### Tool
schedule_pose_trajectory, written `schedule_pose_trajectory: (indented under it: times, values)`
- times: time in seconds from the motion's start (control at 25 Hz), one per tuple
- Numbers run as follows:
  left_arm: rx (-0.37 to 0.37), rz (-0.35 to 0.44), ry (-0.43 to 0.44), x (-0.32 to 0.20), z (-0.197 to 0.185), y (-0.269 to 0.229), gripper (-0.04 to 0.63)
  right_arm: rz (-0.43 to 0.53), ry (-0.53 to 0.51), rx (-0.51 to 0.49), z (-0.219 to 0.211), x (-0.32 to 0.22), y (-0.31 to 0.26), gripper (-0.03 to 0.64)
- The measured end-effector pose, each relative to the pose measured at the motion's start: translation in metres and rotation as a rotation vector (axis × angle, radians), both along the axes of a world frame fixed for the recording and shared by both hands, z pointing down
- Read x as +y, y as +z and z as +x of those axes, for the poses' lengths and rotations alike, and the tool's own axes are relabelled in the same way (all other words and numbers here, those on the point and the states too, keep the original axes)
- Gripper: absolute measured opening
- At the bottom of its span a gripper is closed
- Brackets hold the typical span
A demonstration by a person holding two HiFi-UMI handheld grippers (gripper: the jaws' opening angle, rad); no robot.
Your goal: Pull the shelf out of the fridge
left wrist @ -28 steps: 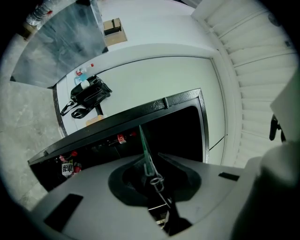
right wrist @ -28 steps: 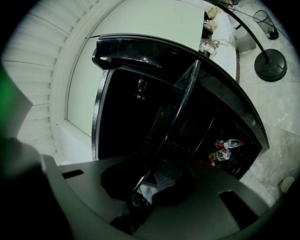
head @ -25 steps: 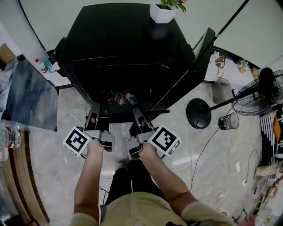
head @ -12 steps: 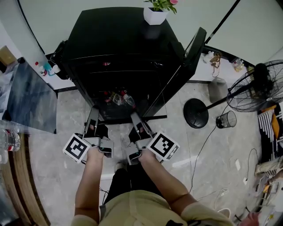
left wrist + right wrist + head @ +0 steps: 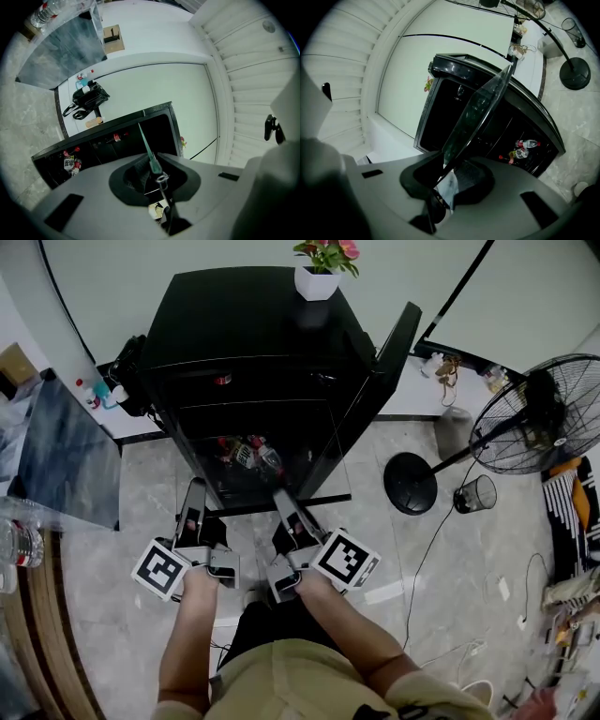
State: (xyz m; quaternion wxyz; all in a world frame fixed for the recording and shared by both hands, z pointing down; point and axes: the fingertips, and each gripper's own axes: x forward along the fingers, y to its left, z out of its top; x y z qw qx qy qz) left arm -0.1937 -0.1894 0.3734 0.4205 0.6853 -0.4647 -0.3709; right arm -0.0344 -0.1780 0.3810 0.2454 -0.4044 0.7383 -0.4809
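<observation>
The black fridge [image 5: 253, 334] stands with its door [image 5: 380, 381] swung open to the right. A clear glass shelf [image 5: 246, 509] hangs in front of its opening, held by its near rim. My left gripper [image 5: 193, 489] is shut on that rim's left part; in the left gripper view the shelf [image 5: 146, 145] shows edge-on as a thin green line running out of the jaws [image 5: 152, 166]. My right gripper [image 5: 284, 497] holds the right part. Its jaws are opening, with the tilted glass pane [image 5: 480, 112] still between them [image 5: 450, 173].
Bottles [image 5: 248, 454] lie in the fridge's bottom. A potted plant [image 5: 314, 277] sits on top. A standing fan [image 5: 525, 418] with its round base [image 5: 410, 482] and a small bin [image 5: 476, 493] stand at the right. A glass-topped table [image 5: 56, 456] is at the left.
Both grippers and the shelf have drawn back from the fridge toward the person. The fridge now sits farther up in the head view.
</observation>
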Motion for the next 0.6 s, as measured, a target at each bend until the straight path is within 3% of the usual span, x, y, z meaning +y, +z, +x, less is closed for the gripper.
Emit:
schedule_pose_trajectory:
  times: [0.6]
  values:
    - [-0.053,0.019,0.005,0.043,-0.004,-0.04,0.055,0.031,-0.052,0.02,-0.006,0.042,-0.036,0.083]
